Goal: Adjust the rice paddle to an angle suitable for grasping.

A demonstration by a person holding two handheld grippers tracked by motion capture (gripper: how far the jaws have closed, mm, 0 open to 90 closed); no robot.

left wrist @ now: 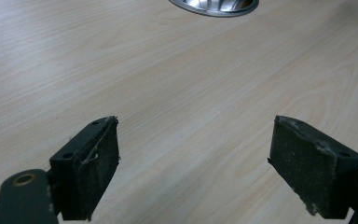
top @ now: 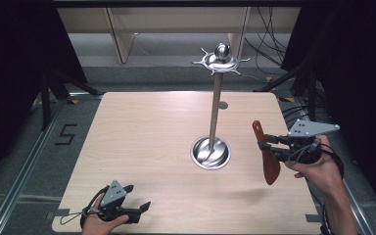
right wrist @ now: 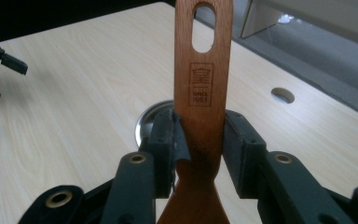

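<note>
While the left tool (top: 138, 209) rests spread wide and empty low on the counter (top: 147, 142), the right tool (top: 269, 147) clenches the wooden spatula (top: 268, 154) by its handle, blade down, above the counter just right of the metal stand (top: 214, 117).

Floor: I see grey flooring (top: 24, 161) with a taped "5" (top: 66, 133).
Sides: black curtains (top: 10, 58).
Back: pale wooden panels (top: 122, 34), loose cables (top: 269, 54).

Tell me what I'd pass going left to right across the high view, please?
Left gripper, jaws open, near the table's front edge → metal stand with its tall pole → wooden spatula → right gripper, jaws shut on the spatula's handle.
</note>
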